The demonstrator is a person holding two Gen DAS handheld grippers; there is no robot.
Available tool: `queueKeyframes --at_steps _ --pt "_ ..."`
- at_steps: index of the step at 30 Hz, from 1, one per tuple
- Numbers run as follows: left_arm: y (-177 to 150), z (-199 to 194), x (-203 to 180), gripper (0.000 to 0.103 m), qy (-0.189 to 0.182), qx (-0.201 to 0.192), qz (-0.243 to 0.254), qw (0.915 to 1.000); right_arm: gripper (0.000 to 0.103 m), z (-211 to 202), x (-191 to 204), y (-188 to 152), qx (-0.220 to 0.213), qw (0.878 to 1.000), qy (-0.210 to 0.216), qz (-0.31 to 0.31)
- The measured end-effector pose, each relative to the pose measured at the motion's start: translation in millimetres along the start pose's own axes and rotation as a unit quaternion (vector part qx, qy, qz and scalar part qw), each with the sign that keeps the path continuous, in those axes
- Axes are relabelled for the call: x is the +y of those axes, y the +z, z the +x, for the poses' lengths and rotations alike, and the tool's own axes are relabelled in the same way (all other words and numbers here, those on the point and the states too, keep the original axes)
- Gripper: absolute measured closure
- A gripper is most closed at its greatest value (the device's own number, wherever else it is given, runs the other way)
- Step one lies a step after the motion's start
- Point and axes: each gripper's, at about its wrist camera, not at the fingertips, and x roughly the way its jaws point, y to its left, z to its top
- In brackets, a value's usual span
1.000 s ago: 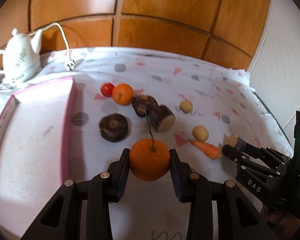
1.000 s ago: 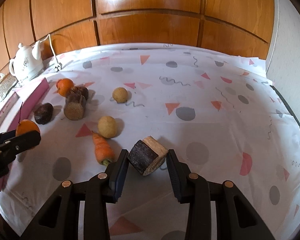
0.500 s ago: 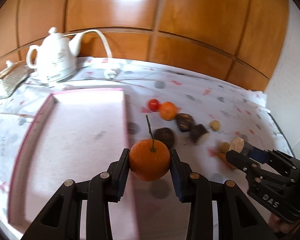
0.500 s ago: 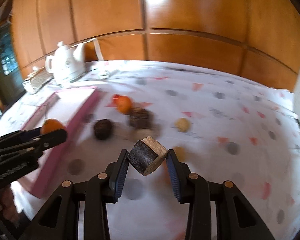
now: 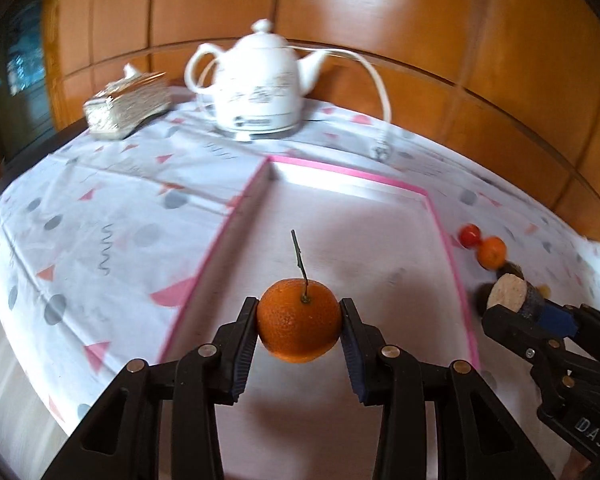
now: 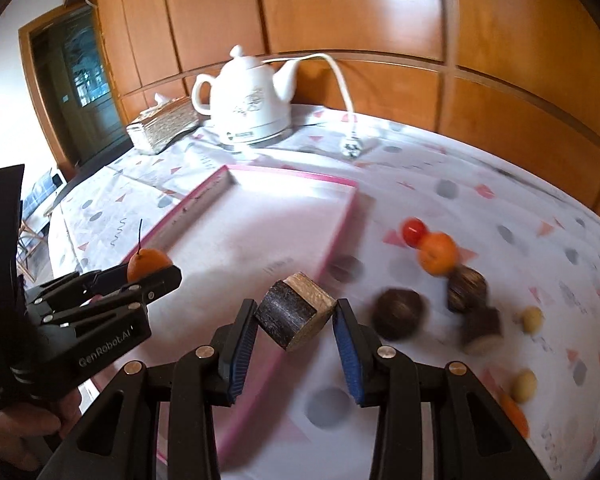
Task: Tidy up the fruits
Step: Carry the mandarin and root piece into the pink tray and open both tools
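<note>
Gripping a stemmed orange (image 5: 299,325) between its two fingers, the left gripper (image 5: 299,330) hung above the near half of a pink-rimmed white tray (image 5: 416,190) that lay on a patterned tablecloth (image 5: 80,216). Just to its right, the right gripper (image 6: 295,322) was clamped on a dark, bark-skinned cylinder chunk with a pale cut face (image 6: 295,316), held in the air over the tray's right rim. Beyond that rim, loose on the cloth, sat a dark round piece (image 6: 398,313), two more dark chunks (image 6: 467,289), a smaller orange (image 6: 437,258) touching a red tomato (image 6: 413,231), two small yellowish balls (image 6: 532,319) and, nearer the front edge, a blurred carrot (image 6: 514,414). Toward the tabletop's far edge stood a white kettle (image 5: 260,88) with its cord and plug (image 5: 380,152), beside a woven tissue box (image 5: 126,106), against wood paneling (image 5: 420,40).
</note>
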Motion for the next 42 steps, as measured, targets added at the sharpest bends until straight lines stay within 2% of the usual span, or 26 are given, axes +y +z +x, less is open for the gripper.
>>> queueKeyframes --at_steps 3,6,9,17,22,32,34,42 --pt "0.3 -1.1 15.1 0.053 0.012 -0.005 -0.019 0.9997 0.063 12.2 14.4 9.2 0.006 1.000 -0.002 -0.006" --pt "1.5 -1.7 18.8 0.049 0.016 -0.007 -0.028 0.9994 0.062 17.2 22.2 12.2 0.009 1.000 0.001 -0.005" --pt "0.0 -2.1 20.9 0.049 0.010 -0.002 -0.037 0.9993 0.057 17.4 29.6 12.9 0.004 1.000 -0.009 -0.012" --pt "-1.2 -10.9 8.8 0.049 -0.007 -0.006 -0.030 0.9995 0.056 1.9 24.4 5.1 -0.020 0.998 -0.060 -0.007" --pt "-2.6 -14.8 -5.4 0.049 -0.016 -0.007 -0.011 0.9998 0.056 -5.9 13.5 -2.6 -0.025 0.997 -0.074 0.005" --pt "-9.0 -22.8 -38.7 0.045 -0.053 -0.008 0.031 0.9981 0.056 -21.1 -22.5 -20.4 -0.031 0.993 -0.096 0.055" --pt "-10.1 -23.3 -46.6 0.042 -0.060 -0.006 0.042 0.9973 0.056 -26.6 -34.6 -25.6 -0.032 0.992 -0.102 0.071" --pt "-18.9 -24.0 -82.6 0.042 -0.102 0.006 0.088 0.9908 0.056 -45.2 -100.9 -63.9 -0.012 0.978 -0.143 0.151"
